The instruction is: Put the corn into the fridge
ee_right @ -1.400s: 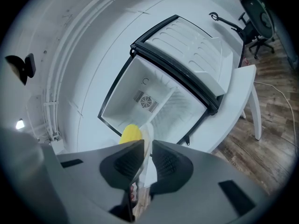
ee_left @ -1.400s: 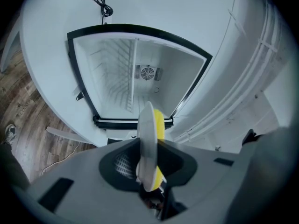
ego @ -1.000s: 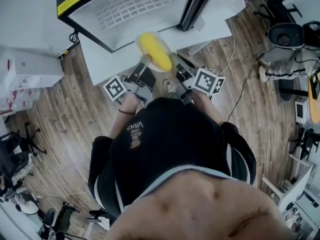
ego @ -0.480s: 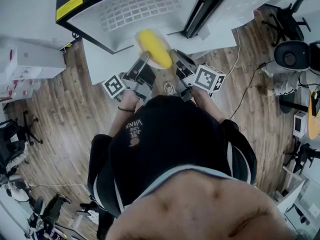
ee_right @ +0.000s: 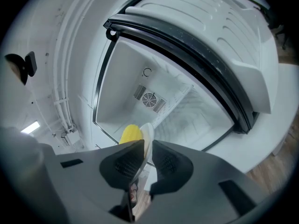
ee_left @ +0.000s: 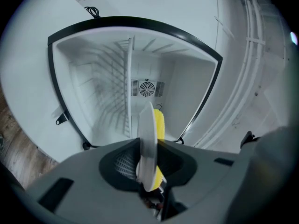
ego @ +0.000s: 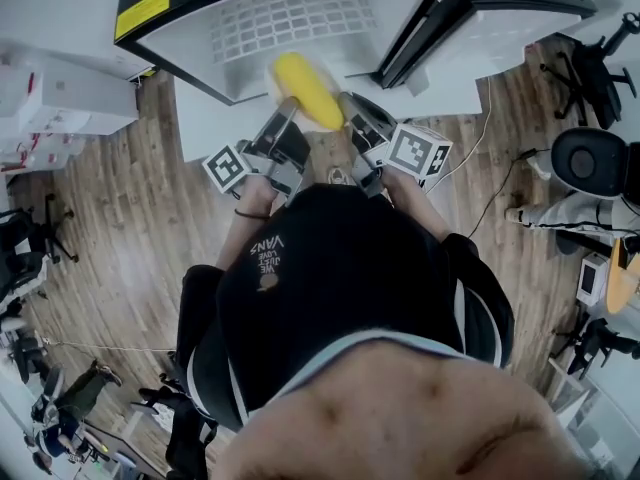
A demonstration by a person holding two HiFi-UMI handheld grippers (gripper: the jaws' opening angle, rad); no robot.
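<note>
A person in a black shirt (ego: pixel 330 288), seen from above, holds a yellow ear of corn (ego: pixel 308 90) before the open fridge (ego: pixel 190 43), the cob lying on a white plate (ee_left: pixel 147 134) that is carried between two tools. The left hand-held gripper (ego: pixel 283 128) has its jaws narrowed onto the plate's rim, which its own view shows edge-on between the dark pads, the corn rising just behind it. The right hand-held gripper (ego: pixel 352 118) is clamped nearly closed on the opposite rim, the thin white edge pinched between its pads and the cob showing just to the left of it. The plate and corn sit at the mouth of the white compartment, not yet inside. Within the fridge, a round fan grille (ee_left: pixel 146 88) is set in the back wall beside a wire shelf (ee_left: pixel 122 92), and the door (ee_right: pixel 210 36), edged with a black seal, stands swung open to the right. Wooden floor (ego: pixel 130 228) spreads below.
</note>
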